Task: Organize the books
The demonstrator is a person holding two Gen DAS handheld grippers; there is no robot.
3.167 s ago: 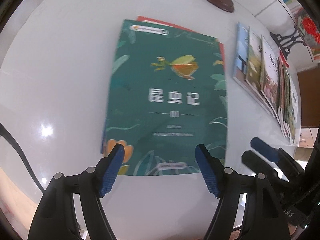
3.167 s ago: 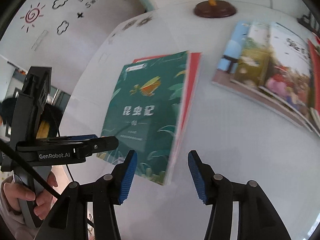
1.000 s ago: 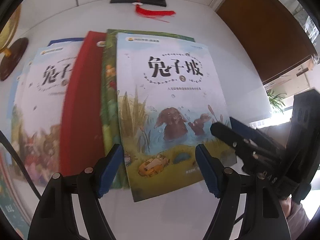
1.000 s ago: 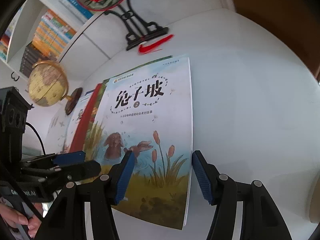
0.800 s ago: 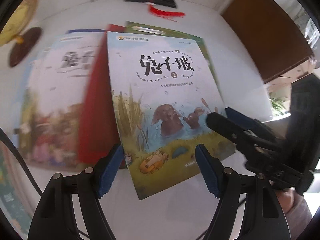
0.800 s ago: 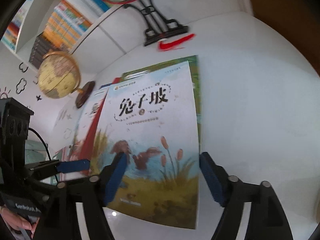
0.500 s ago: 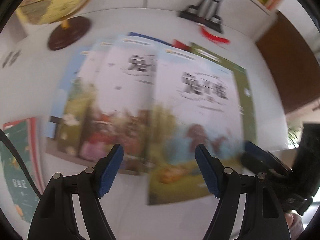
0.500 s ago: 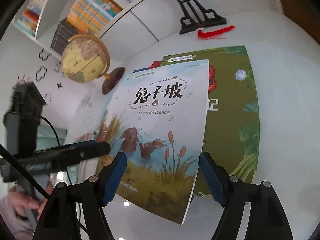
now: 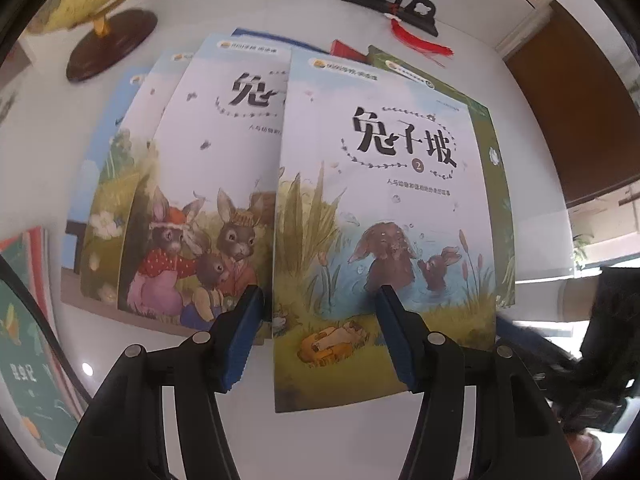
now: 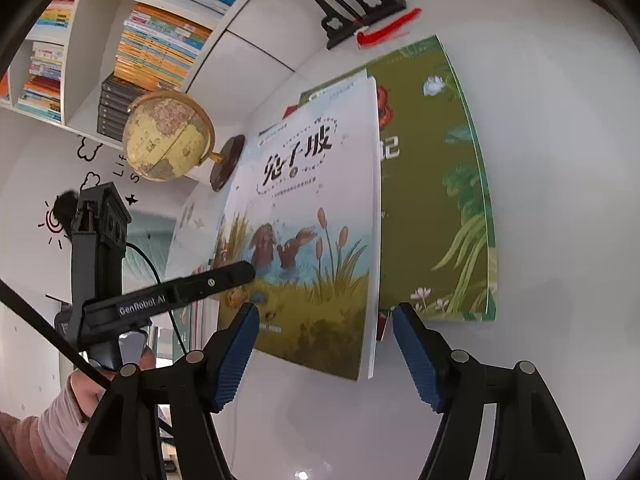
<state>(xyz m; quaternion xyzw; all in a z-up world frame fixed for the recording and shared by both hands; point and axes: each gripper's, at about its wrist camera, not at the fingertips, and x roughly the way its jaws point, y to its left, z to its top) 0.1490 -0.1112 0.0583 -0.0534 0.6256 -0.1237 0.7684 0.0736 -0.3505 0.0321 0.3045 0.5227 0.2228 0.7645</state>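
Observation:
Several picture books lie fanned on the white table. On top is a white book with two rabbits in a pond. It half covers a green book; its right edge looks slightly raised. My left gripper hovers over this top book's lower left edge, jaws closing, pads not pressing on it. One of the left gripper's fingers reaches over the cover. My right gripper is also closing. The book's near right corner sits between its pads, untouched.
A second rabbit book and blue-edged ones lie to the left. A dark green book is at the far left. A globe, a black stand with a red tassel and bookshelves stand behind. A person's hand holds the left gripper.
The pond book has slid left off the green book, which now shows. Both grippers moved with it. The left jaws have narrowed, and the right jaws widened and then narrowed.

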